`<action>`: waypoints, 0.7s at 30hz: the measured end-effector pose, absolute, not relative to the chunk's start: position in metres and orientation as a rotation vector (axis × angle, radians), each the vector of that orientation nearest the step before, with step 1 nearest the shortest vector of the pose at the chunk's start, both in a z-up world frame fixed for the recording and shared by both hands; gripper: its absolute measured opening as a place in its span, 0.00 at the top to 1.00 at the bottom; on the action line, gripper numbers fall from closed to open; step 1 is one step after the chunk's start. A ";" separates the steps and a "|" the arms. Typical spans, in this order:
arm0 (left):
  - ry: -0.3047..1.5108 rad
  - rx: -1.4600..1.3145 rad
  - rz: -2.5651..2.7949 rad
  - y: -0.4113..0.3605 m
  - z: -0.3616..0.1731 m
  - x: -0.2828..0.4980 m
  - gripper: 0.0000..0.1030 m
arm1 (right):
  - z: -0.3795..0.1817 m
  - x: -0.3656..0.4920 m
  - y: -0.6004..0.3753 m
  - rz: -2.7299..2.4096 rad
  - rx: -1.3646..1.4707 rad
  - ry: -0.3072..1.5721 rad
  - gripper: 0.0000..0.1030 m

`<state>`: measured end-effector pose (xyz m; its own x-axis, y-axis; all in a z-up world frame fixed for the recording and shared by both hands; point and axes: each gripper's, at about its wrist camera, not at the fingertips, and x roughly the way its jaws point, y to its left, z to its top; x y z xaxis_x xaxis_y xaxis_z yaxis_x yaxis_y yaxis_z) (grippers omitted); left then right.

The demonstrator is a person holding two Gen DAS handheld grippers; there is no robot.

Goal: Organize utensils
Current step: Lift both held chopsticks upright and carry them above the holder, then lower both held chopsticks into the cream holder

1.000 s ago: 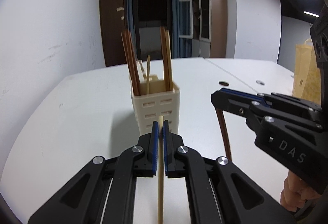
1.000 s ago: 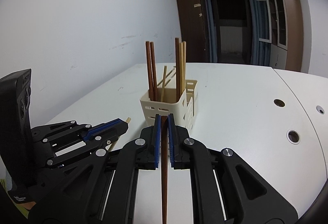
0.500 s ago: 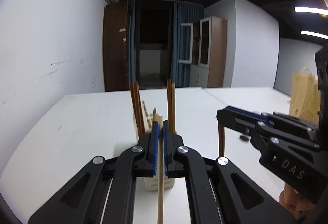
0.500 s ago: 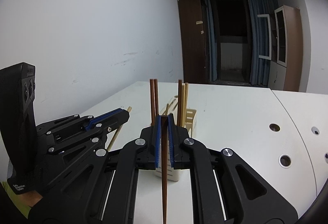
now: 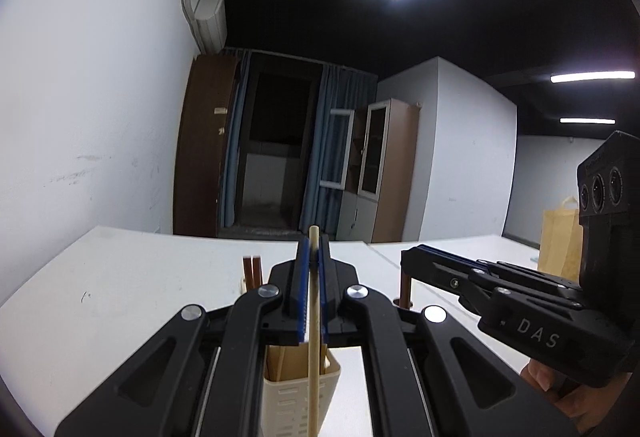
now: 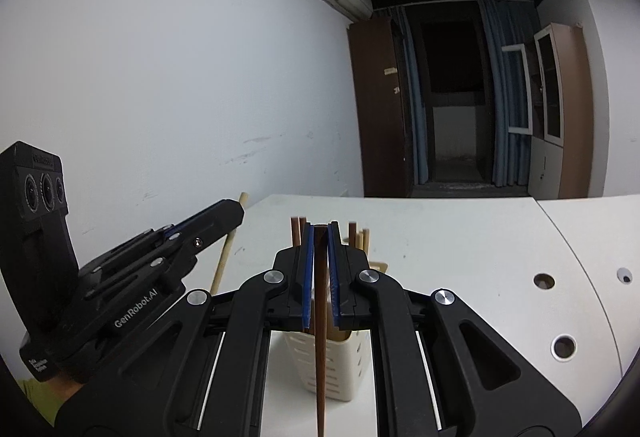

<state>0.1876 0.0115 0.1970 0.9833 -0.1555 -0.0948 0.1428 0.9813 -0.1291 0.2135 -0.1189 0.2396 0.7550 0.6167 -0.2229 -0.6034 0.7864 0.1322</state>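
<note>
Where the white table (image 6: 460,237) ends, a dark doorway (image 6: 452,97) opens

Pale wooden chopstick (image 5: 314,349), cream perforated plastic holder (image 6: 340,365), matt white table (image 6: 460,237)

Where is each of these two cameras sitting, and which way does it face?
Left wrist: on the left gripper, facing across the white table; pale chopstick in its jaws, the other hand at right.
Right wrist: on the right gripper, same way; dark chopstick in its jaws.
Shared: cream holder.
</note>
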 end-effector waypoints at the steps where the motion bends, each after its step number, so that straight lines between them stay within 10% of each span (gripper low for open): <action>1: 0.100 -0.125 -0.155 0.010 0.198 0.187 0.96 | 0.242 0.214 -0.119 0.669 0.052 0.250 0.94; 21: -0.240 -0.220 -0.271 0.030 0.225 0.181 0.96 | 0.278 0.209 -0.153 0.736 0.225 -0.045 0.94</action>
<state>0.1808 0.0304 0.2251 0.9353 -0.2369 0.2626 0.2890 0.9401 -0.1810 0.2090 -0.1527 0.2781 0.7411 0.6608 0.1194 -0.6703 0.7179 0.1879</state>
